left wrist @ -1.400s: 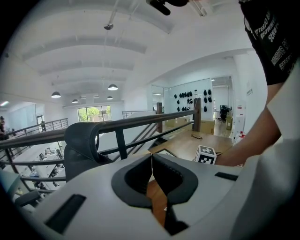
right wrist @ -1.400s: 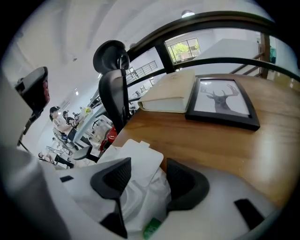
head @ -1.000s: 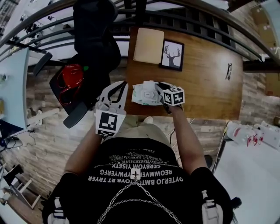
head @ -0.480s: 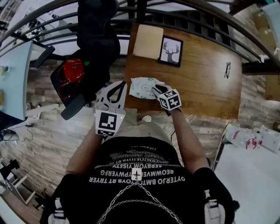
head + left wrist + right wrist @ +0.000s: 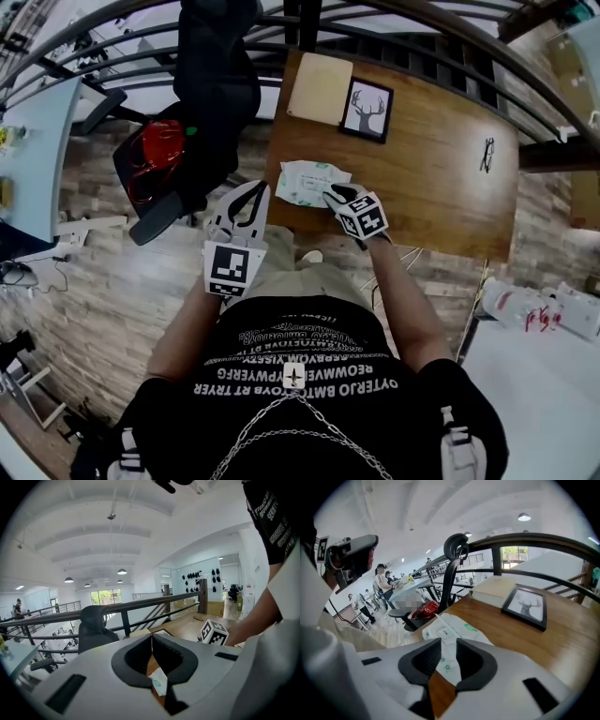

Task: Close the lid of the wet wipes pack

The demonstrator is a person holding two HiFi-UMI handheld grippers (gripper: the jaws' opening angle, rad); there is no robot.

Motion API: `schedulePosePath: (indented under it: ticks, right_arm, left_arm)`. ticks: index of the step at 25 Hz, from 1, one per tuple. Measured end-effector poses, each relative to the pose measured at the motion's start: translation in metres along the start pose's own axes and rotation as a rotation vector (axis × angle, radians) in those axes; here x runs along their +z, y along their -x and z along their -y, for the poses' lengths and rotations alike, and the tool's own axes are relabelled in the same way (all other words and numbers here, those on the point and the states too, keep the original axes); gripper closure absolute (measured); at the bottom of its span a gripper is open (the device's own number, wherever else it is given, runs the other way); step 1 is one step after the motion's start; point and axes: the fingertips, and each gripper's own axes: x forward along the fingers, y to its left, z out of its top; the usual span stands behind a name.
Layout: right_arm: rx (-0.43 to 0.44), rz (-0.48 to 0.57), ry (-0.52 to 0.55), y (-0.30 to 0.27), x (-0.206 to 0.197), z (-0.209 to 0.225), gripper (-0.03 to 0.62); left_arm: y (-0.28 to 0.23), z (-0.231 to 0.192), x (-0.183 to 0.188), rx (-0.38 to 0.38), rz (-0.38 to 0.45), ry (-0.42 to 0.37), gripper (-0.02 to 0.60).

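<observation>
— So, the left side?
— The left gripper hangs off the table edge, tilted slightly down, jaws closed on nothing.
— And the wet wipes pack?
— At the table's near edge, lid flat. The right gripper slants down just beside it, jaws parted and just been opening, pads clear. A second ago it was over the pack.
</observation>
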Motion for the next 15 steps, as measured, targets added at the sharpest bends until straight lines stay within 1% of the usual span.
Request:
schedulePosePath:
  ticks: [1, 2, 4, 6, 8, 12, 15]
  right_arm:
    - [-0.013, 0.031, 0.004, 0.006, 0.009, -0.001, 0.526]
    - [-0.023, 0.068, 0.006, 0.012, 0.02, -0.002, 0.562]
    - [-0.024, 0.143, -0.004, 0.02, 0.042, -0.004, 0.574]
    - [-0.01, 0.17, -0.018, 0.017, 0.057, -0.005, 0.578]
    - [0.009, 0.136, -0.012, 0.002, 0.057, -0.007, 0.579]
    - [0.044, 0.053, -0.018, -0.024, 0.038, -0.01, 0.579]
    - [0.036, 0.014, -0.027, -0.033, 0.026, -0.012, 0.579]
  left_arm:
    - [0.002, 0.0, -0.002, 0.008, -0.002, 0.005, 0.554]
    - [0.003, 0.001, -0.003, 0.016, -0.002, 0.009, 0.554]
    - [0.004, 0.003, -0.005, 0.025, -0.001, 0.015, 0.554]
    - [0.006, 0.006, -0.006, 0.03, -0.001, 0.016, 0.554]
    - [0.007, 0.008, -0.007, 0.037, -0.003, 0.017, 0.554]
    - [0.012, 0.01, -0.007, 0.052, -0.002, 0.021, 0.554]
    - [0.017, 0.009, -0.014, 0.064, -0.015, 0.032, 0.554]
